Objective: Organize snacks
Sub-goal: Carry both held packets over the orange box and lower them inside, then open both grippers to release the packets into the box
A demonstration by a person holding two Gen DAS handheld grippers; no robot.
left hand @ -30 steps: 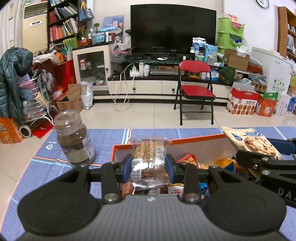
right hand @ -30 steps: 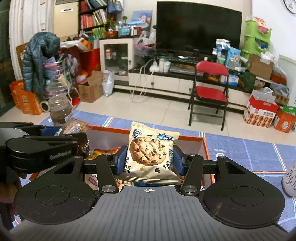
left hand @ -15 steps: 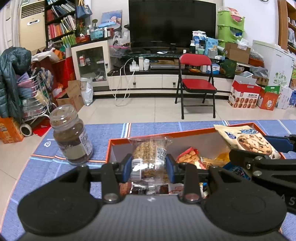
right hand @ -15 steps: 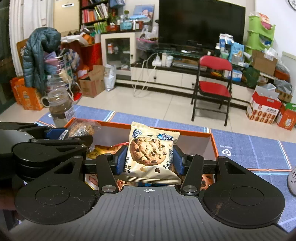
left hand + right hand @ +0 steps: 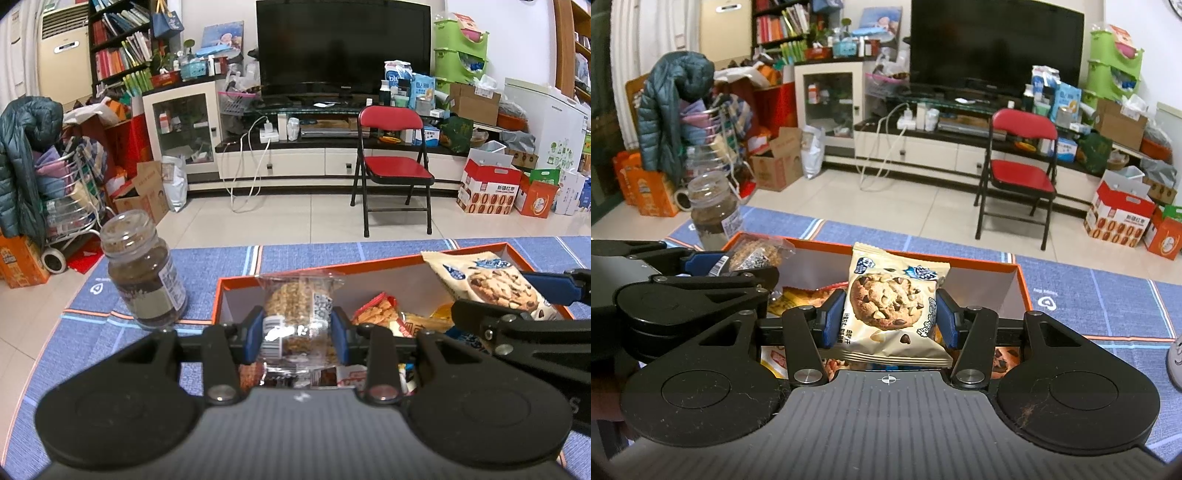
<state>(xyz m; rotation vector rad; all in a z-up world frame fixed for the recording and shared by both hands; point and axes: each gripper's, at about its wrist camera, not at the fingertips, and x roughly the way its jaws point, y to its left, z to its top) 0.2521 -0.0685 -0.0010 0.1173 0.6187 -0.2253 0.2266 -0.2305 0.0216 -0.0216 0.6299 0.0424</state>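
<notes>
My left gripper (image 5: pixel 297 338) is shut on a clear-wrapped oat cake (image 5: pixel 297 310), held upright over the left end of an orange snack box (image 5: pixel 236 284). In the right wrist view, the right gripper (image 5: pixel 888 319) is shut on a cream chocolate-chip cookie packet (image 5: pixel 892 306) above the same orange box (image 5: pixel 1021 280). Each gripper appears in the other's view: the cookie packet (image 5: pixel 491 282) at the right, the oat cake (image 5: pixel 755 254) at the left. Several loose snack packs (image 5: pixel 380 310) lie inside the box.
A glass jar (image 5: pixel 144 269) of brown granules stands on the blue mat (image 5: pixel 74 332) left of the box. Beyond the table are a red folding chair (image 5: pixel 393 166), a TV unit and stacked cartons (image 5: pixel 487 188). A white shoe (image 5: pixel 1174 354) shows at the right edge.
Both views have tilted downward a little, so the box and jar sit higher in the frames and more of the box's inside shows. Both grips are unchanged.
</notes>
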